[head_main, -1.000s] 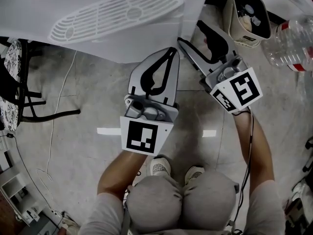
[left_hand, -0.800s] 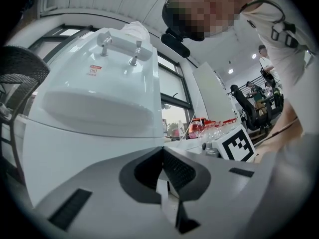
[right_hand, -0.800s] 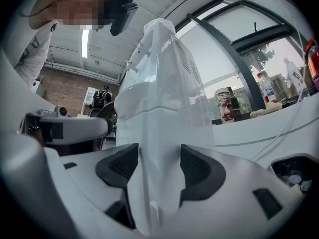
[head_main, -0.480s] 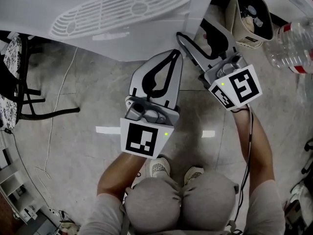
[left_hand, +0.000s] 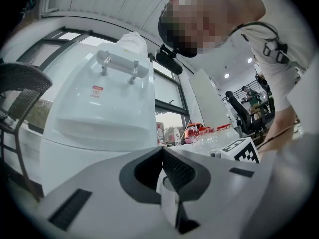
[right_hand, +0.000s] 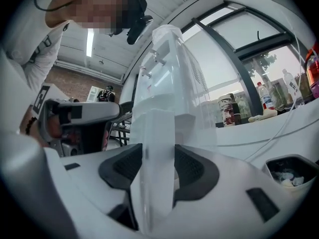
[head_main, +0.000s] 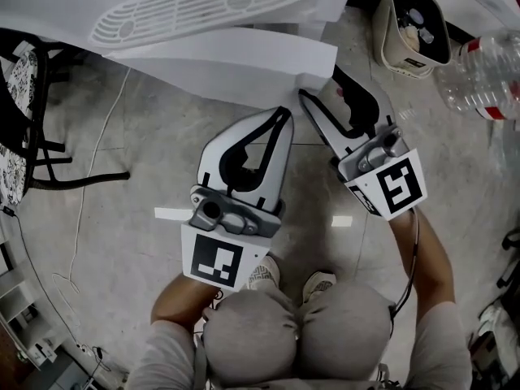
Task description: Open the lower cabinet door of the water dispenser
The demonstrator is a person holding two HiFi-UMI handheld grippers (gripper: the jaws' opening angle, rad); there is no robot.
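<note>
The white water dispenser [head_main: 203,6] stands at the top of the head view, its drip grille facing up. Its lower cabinet door [head_main: 244,59] stands swung out from the body. My right gripper [head_main: 318,81] is shut on the door's free edge. In the right gripper view that edge [right_hand: 157,173] stands upright between the black pads [right_hand: 192,171], which touch it on both sides; these jaws have just been closing on it. My left gripper [head_main: 284,114] hangs shut and empty below the door, a little left of the right one, its tips together [left_hand: 163,153].
A beige bin [head_main: 414,27] with rubbish stands right of the dispenser. A large clear water bottle [head_main: 479,75] lies further right. A black chair [head_main: 32,136] stands at the left, and a thin cable [head_main: 89,185] runs over the tiled floor. The person's shoes [head_main: 264,276] are below the grippers.
The cabinet door has swung out from the dispenser with the right gripper on its edge. Both grippers have drawn back toward the person, the left one down and to the left.
</note>
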